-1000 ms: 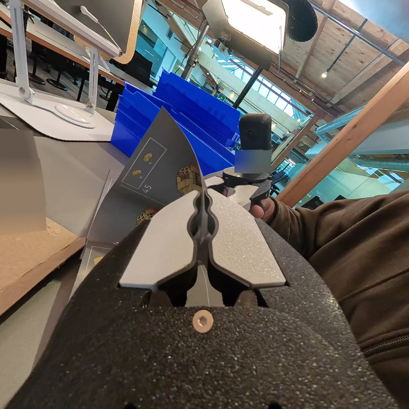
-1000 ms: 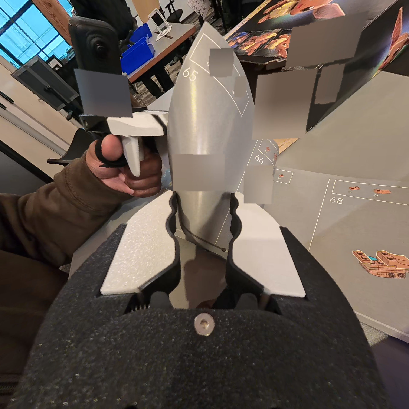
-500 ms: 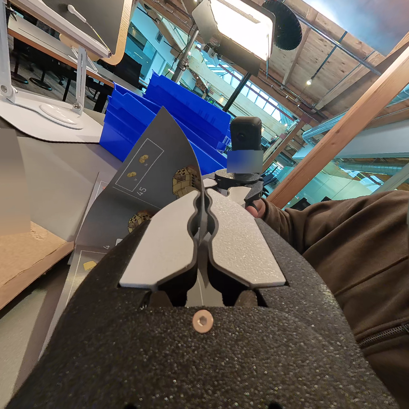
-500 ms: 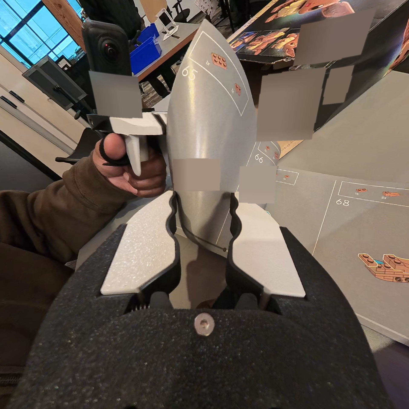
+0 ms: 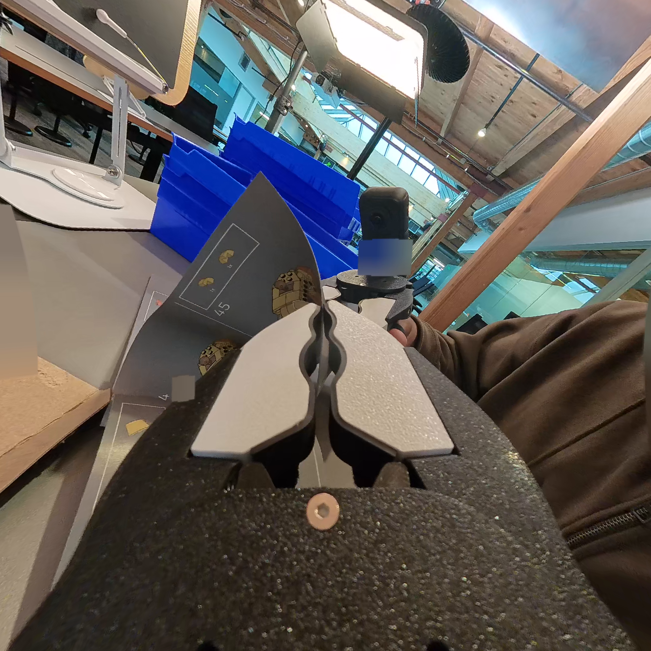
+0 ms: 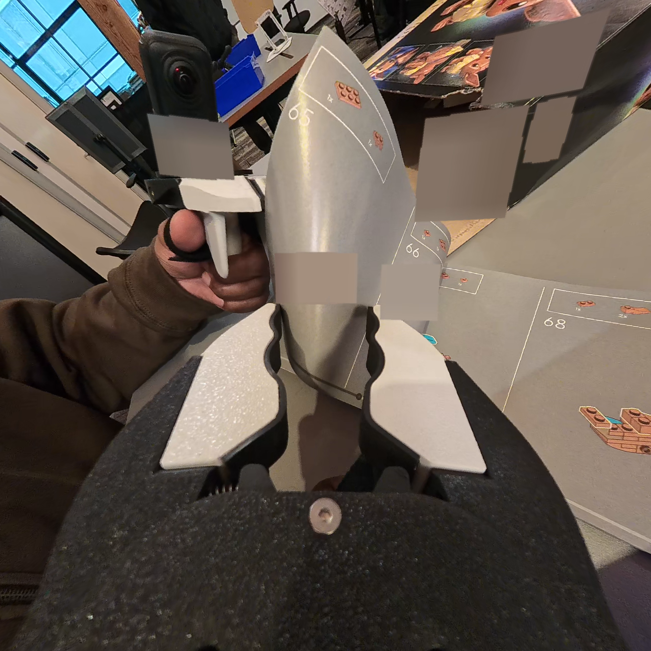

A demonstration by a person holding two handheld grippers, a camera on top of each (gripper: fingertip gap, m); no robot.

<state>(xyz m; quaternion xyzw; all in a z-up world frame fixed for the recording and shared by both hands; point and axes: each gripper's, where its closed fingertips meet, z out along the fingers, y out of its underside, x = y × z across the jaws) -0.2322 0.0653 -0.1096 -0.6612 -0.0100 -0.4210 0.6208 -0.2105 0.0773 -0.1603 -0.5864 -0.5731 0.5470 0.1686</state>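
Little has moved since a second ago: your left gripper point(image 5: 322, 310) still pinches one thin, shiny grey paper page point(image 5: 253, 253), curved up like a sail, both rough grey pads point(image 5: 267, 370) pressed flat on its edge. Your right gripper point(image 6: 324, 317) stays wide, the same page standing between its fingers; I cannot tell if they touch it. Beyond the left gripper sit several stacked blue plastic bins point(image 5: 197, 197).

page point(image 6: 338, 211): lower part masked by blur patches | left hand-held gripper point(image 6: 260, 197): fingertips hidden behind page | booklet point(image 6: 563, 370): cut off at right edge | box point(image 6: 440, 70): front partly blurred
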